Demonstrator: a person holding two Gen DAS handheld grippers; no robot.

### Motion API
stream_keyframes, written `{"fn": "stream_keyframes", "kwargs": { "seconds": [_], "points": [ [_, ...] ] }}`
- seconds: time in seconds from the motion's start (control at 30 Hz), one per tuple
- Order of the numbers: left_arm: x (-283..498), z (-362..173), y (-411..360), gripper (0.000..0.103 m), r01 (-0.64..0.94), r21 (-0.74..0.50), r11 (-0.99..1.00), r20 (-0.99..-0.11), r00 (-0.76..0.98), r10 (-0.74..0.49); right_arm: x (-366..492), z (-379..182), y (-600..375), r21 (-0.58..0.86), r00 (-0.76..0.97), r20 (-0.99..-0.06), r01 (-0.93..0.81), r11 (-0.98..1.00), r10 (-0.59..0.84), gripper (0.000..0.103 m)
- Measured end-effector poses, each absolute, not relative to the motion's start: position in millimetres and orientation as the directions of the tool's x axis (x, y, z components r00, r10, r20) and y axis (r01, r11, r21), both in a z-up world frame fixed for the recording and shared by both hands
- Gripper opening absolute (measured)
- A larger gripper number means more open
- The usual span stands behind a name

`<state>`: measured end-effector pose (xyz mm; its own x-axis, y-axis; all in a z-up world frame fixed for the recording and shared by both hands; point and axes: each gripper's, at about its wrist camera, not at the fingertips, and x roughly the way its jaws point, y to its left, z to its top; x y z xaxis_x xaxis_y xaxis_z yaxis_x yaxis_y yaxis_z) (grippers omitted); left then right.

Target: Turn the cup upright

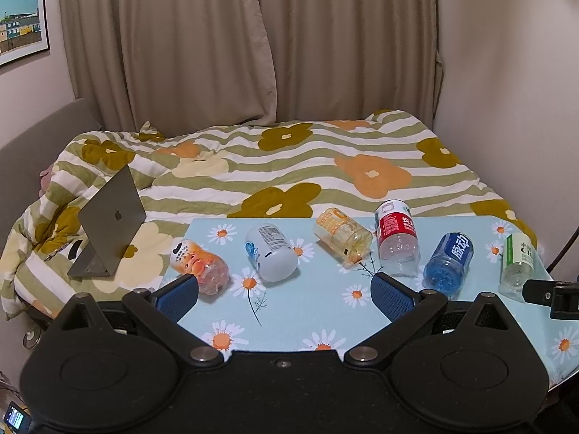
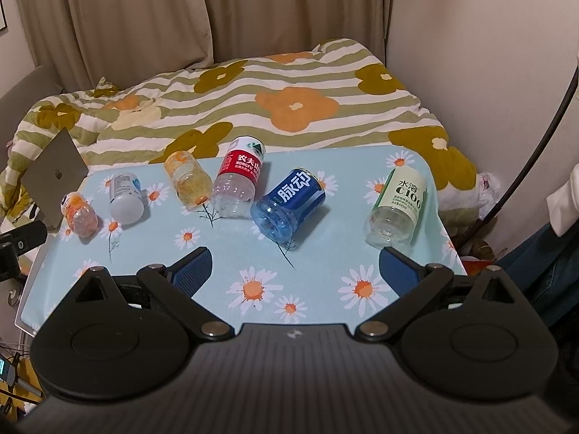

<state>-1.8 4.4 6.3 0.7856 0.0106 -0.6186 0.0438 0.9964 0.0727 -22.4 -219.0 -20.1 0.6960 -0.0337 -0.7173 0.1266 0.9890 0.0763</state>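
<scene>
Both tools stand wide apart and hold nothing: the left tool (image 1: 286, 289) hovers over the near left of the desk (image 1: 311, 311), the right tool (image 2: 295, 264) over its near right, each with ribbed blue pads on black arms. Six cut-off bottle cups lie on their sides in a loose row across the daisy-printed, pale blue desk cover, bases toward the near edge. From left to right: a bumpy orange-labelled cup (image 1: 199, 266), an opaque white cup (image 1: 271, 253), a clear yellow cup (image 1: 343, 235), a red-labelled clear cup (image 1: 396, 242), a blue cup (image 2: 289, 204) and a green-labelled clear cup (image 2: 398, 206). The red and yellow cups lie just beside each other.

Only the left view shows a framed picture (image 1: 21, 21) on the wall and the grey laptop (image 1: 108, 224) whole, propped open on the striped, flower-patterned quilt (image 1: 289, 166). The right view alone gives the green label in full. Beige curtains (image 1: 253, 43) hang beyond the bed.
</scene>
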Motion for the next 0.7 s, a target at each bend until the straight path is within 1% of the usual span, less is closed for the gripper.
{"fn": "stream_keyframes", "kwargs": {
  "seconds": [0.7],
  "points": [
    [-9.2,11.2,7.5,0.103,0.036,0.071,0.997,-0.614,0.789,0.015,-24.1,-19.3,-215.5,0.078,0.697,-0.717,0.122,0.989,-0.029,0.103]
  ]
}}
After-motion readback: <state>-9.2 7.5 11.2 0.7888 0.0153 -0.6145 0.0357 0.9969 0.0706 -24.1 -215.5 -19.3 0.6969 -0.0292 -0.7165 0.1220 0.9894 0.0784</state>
